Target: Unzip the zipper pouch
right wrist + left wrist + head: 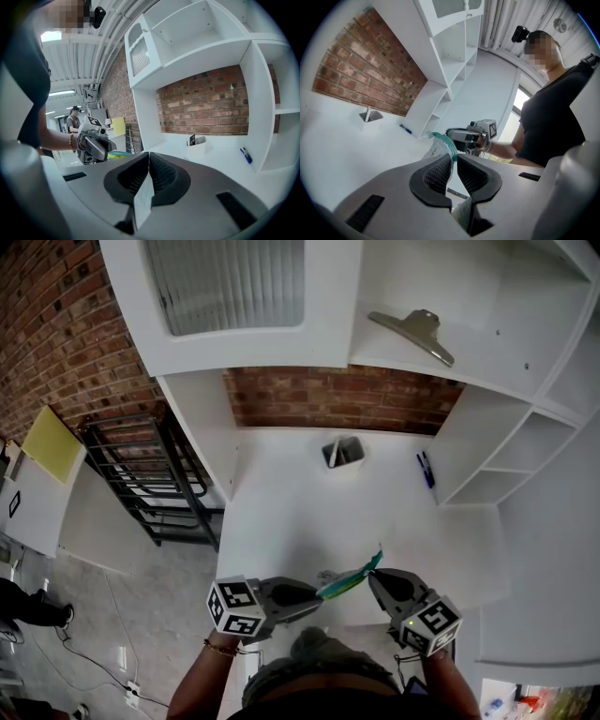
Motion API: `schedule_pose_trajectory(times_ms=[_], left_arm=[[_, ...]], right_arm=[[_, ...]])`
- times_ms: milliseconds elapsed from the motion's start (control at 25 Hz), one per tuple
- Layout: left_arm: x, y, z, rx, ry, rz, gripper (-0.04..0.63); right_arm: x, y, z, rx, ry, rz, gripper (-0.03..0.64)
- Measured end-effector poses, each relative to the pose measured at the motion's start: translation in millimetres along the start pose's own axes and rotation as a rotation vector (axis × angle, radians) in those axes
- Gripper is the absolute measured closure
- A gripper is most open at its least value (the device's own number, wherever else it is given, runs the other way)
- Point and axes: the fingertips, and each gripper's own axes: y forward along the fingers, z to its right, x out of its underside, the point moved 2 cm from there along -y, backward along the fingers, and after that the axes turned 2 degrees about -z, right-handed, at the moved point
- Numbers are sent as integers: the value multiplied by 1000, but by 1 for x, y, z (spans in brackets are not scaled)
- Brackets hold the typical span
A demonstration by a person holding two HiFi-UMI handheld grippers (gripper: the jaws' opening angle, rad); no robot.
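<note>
Head view shows your left gripper point(317, 597) and right gripper point(376, 577) each clamped shut on opposite ends of the teal-edged zipper pouch point(347, 582), held between them over the white desk's point(281, 512) near edge.

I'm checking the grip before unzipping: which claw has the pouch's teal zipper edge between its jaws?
The left claw: the teal zipper edge of the zipper pouch runs into its shut jaws. The right claw pinches only a thin white tab.

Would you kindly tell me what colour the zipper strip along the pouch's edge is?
The pouch has a teal-green zipper strip; the left gripper view shows it best.
</note>
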Motion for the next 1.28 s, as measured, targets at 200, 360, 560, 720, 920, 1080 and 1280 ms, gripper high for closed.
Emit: schedule_pose_trajectory(times_ms=[200,360,560,720,920,1080,1280], left_arm=[[-2,-4,-8,-26,-4,22,555],[1,-7,-18,-63,-9,43,555],[-4,-21,-30,-122,-59,123,555],[-8,-31,-38,-158,-79,164,555],[-8,-36,-51,-181,-73,148,555],[-18,-36,-68,-210,-53,132,555],[-54,-29,-106,-333,60,118,555]], right_arm=[[1,3,2,18,-14,-15,612],[10,-1,18,81,30,-33,612],[8,-7,32,133,97,-1,612],[5,-5,42,162,111,37,614],[4,3,42,160,73,-1,612],[4,13,53,178,82,10,612],[-16,33,84,227,85,76,612]])
